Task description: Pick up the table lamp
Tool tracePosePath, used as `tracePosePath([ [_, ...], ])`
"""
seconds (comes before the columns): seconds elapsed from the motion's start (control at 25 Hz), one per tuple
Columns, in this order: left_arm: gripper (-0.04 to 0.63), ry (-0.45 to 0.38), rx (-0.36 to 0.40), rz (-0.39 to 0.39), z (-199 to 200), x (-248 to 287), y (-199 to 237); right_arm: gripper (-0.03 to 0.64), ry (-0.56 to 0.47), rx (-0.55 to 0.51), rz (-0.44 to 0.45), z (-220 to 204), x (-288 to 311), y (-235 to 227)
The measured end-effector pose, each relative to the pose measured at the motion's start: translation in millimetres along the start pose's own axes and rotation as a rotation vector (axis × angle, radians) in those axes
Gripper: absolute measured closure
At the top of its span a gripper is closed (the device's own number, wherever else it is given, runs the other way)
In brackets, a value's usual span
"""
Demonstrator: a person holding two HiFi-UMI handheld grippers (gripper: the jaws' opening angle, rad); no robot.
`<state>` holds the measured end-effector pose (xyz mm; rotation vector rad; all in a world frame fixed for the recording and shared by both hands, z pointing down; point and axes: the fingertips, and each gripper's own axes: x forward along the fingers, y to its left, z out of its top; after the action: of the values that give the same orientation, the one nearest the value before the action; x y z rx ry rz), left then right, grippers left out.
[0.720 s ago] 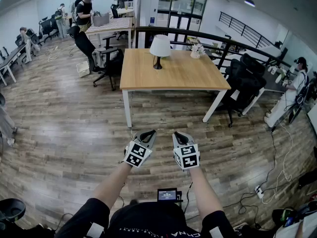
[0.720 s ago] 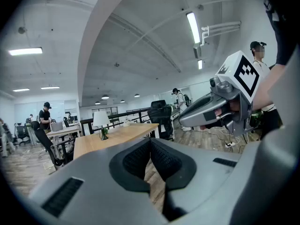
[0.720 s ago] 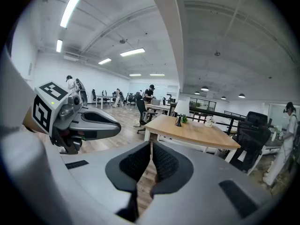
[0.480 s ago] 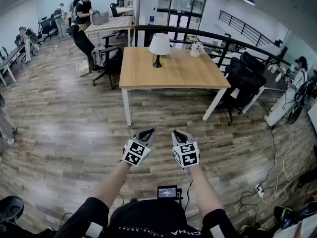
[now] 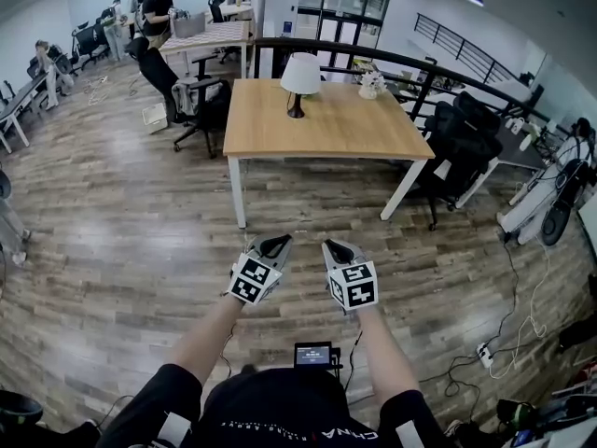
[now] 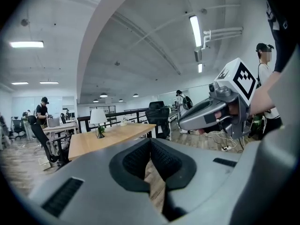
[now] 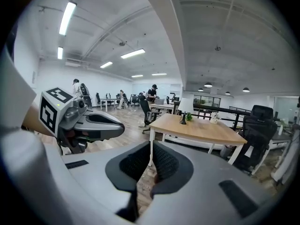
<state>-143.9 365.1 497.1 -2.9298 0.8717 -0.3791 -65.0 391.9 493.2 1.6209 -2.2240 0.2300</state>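
Note: lamp (image 5: pixel 300 80) stands upright at table (image 5: pixel 326 136) far edge, well ahead of you. Your L gripper (image 5: pixel 275 245) & R gripper (image 5: pixel 339 249): both closed, empty, approx. equally far from it.

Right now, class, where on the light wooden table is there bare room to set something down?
The light wooden table is bare across its near half and middle. Only the far edge is taken: white-shaded table lamp left of centre, small white flowers towards the right corner. Black office chairs crowd its right side.
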Motion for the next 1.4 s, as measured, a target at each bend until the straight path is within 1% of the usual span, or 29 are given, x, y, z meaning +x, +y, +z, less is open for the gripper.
tracePosePath([
  [0.2, 0.575, 0.019, 0.021, -0.013, -4, 3, -7, 0.575, 0.011, -0.004, 0.004, -5, -2, -2],
  [0.36, 0.577, -0.004, -0.044, -0.041, 1, 3, -11, 0.575, 0.022, -0.003, 0.008, -8, -1, -4],
  [0.52, 0.576, -0.010, -0.047, -0.052, 6, 7, -15, 0.575, 0.020, 0.004, 0.013, -10, -1, -8],
  [0.68, 0.577, 0.011, -0.036, -0.033, 2, 13, -17, 0.575, 0.007, 0.015, 0.037, -14, -5, -12],
  [0.84, 0.576, 0.027, -0.045, -0.007, -3, 28, -18, 0.575, 0.014, 0.018, 0.074, -24, -6, -25],
  [1.0, 0.576, 0.039, -0.053, 0.002, -3, 48, -29, 0.575, 0.023, -0.004, 0.063, -34, -9, -48],
  [1.16, 0.576, 0.050, -0.058, 0.029, -7, 61, -35, 0.575, 0.036, 0.017, 0.064, -51, -7, -66],
  [1.24, 0.576, 0.059, -0.062, 0.044, -11, 65, -34, 0.575, 0.041, 0.027, 0.066, -57, -3, -74],
  [1.4, 0.575, 0.081, -0.075, 0.047, -21, 77, -22, 0.575, 0.037, 0.062, 0.065, -57, 16, -89],
])
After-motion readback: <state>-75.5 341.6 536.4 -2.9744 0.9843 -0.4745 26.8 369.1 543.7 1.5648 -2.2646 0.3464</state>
